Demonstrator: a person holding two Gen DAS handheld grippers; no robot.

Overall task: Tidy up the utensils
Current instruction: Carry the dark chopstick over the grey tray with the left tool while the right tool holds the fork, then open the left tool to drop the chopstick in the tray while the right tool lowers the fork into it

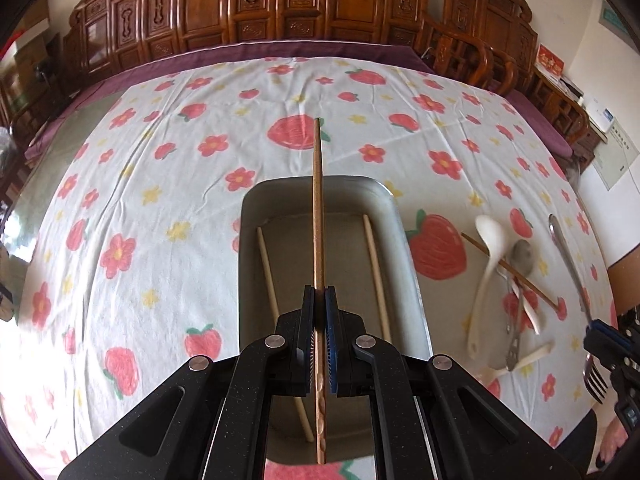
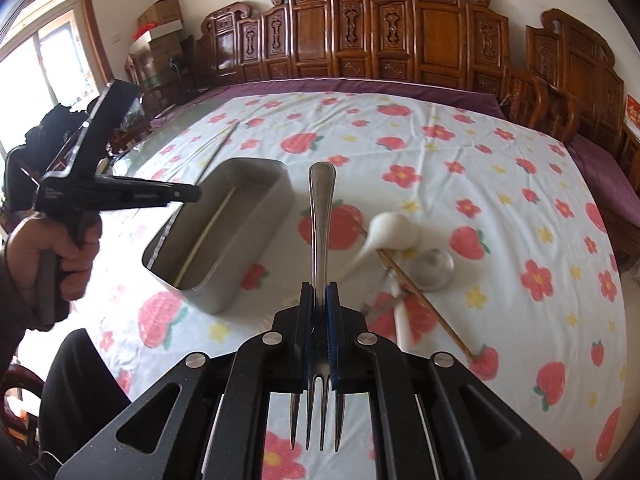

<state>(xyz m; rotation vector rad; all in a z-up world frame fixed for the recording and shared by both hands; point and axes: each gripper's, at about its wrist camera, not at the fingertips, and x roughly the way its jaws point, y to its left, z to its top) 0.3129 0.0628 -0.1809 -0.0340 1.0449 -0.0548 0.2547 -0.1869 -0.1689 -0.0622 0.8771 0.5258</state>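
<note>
My left gripper [image 1: 319,294] is shut on a brown wooden chopstick [image 1: 318,208], which points forward over a metal tray [image 1: 400,216]. Two pale chopsticks [image 1: 267,276] lie inside the tray along its sides. My right gripper [image 2: 319,290] is shut on a metal fork [image 2: 322,208], tines towards the camera and handle pointing away. In the right wrist view the tray [image 2: 248,248] sits left of the fork, and a hand holds the left gripper [image 2: 188,194] over the tray's left side. In the left wrist view the right gripper [image 1: 600,332] and its fork [image 1: 568,264] are at the far right.
Right of the tray lie a white spoon [image 1: 486,264], a metal spoon [image 1: 522,256], a second brown chopstick [image 1: 516,274] and other overlapping utensils. The table wears a strawberry-print cloth [image 1: 160,200]. Carved wooden chairs [image 1: 280,4] line the far edge.
</note>
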